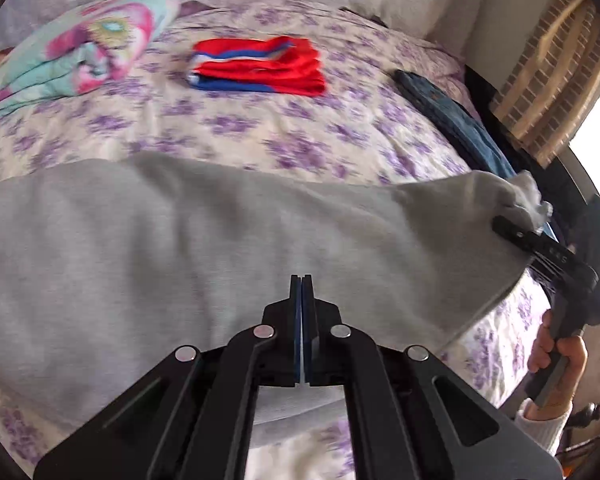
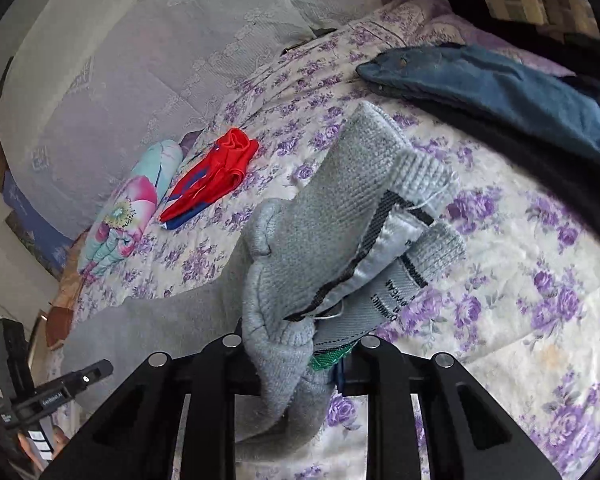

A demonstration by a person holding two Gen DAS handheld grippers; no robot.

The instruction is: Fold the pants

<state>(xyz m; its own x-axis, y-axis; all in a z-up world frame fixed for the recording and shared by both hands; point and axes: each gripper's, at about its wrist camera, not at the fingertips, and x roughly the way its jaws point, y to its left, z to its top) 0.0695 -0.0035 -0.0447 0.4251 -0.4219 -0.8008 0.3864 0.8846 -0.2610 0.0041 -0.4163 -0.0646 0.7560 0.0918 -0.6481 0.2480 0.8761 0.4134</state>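
Observation:
Grey sweatpants (image 1: 180, 248) lie across the bed's floral quilt (image 1: 284, 136). My left gripper (image 1: 302, 292) hovers over them with its fingers pressed together and nothing between them. My right gripper (image 1: 512, 226) is shut on the pants' ribbed end at the right and lifts it off the quilt. In the right wrist view the bunched grey waistband with its label (image 2: 340, 256) fills the space between the right gripper's fingers (image 2: 300, 360). The left gripper (image 2: 96, 372) shows at the lower left there.
Folded red and blue shorts (image 1: 260, 66) and a folded pink and teal floral cloth (image 1: 80, 48) lie at the back of the bed. Folded blue jeans (image 1: 452, 120) lie along the right edge. A grey headboard cushion (image 2: 120, 60) stands behind.

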